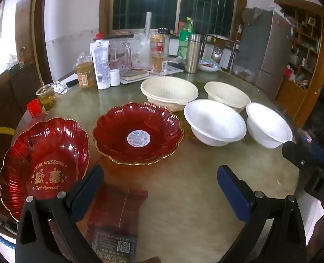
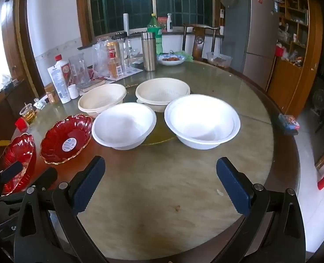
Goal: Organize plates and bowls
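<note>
From the left wrist camera we see our left gripper (image 1: 159, 188) with its jaws spread wide and nothing between them, hovering above the round table (image 1: 194, 175). Just beyond its left finger sits a red scalloped plate with gold lettering (image 1: 45, 166), at the table's near left edge. Beside it, toward the middle, lies a second red plate with a round sticker (image 1: 137, 133) in its centre. Right of that stand two white bowls (image 1: 214, 122), side by side, apart from each other, and behind them two cream bowls (image 1: 169, 92), each looking like a nested pair. A dark red booklet (image 1: 118, 206) lies flat under the gripper. Bottles, jars and a steel flask (image 1: 193, 52) crowd the far side of the table. At the right edge a blue-tipped finger of our right gripper pokes in near the farther white bowl.

From the right wrist camera our right gripper (image 2: 161, 184) is likewise wide apart and empty, over bare tabletop. The two white bowls stand straight ahead, the right one (image 2: 202, 120) larger in view, the left one (image 2: 123, 125) just beside the stickered red plate. The cream bowls sit close behind them. The lettered red plate lies at far left, partly hidden by our left gripper.
</note>
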{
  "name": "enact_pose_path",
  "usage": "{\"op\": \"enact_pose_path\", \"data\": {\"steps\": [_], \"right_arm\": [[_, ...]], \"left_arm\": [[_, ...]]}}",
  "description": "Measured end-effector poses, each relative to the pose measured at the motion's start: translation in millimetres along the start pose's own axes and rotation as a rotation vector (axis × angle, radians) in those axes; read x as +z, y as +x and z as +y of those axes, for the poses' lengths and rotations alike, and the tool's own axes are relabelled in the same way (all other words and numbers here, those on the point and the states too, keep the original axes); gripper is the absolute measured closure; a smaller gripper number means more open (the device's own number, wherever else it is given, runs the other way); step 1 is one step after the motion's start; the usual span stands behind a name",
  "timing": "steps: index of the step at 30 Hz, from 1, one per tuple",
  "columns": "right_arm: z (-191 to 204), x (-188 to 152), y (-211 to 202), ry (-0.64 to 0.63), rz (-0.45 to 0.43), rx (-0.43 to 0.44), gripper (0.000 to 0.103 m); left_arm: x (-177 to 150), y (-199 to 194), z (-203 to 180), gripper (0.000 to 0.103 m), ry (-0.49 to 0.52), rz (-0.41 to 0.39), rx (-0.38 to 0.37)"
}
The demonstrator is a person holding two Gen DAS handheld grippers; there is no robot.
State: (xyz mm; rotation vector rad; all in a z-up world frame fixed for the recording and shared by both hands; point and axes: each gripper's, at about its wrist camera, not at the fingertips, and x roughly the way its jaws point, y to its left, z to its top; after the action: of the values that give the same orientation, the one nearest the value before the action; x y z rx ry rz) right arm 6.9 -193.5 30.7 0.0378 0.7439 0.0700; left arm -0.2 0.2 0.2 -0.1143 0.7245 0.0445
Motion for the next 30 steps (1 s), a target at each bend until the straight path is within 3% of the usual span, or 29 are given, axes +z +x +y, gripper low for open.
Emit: {"op": "enact_pose_path", "data": {"steps": [10,30], "right_arm": [[9.4,0.4,14.0,-0.014,0.029,0.028,0.0],[6.7,0.1,23.4,-0.004,0.048,0.042,0.0]], "left_arm": [[-4.1,14.2,12.4,0.0,-0.024,0.028,0.008],[-3.1,15.2,1.8,0.0,-0.001,0.037,0.018]]}}
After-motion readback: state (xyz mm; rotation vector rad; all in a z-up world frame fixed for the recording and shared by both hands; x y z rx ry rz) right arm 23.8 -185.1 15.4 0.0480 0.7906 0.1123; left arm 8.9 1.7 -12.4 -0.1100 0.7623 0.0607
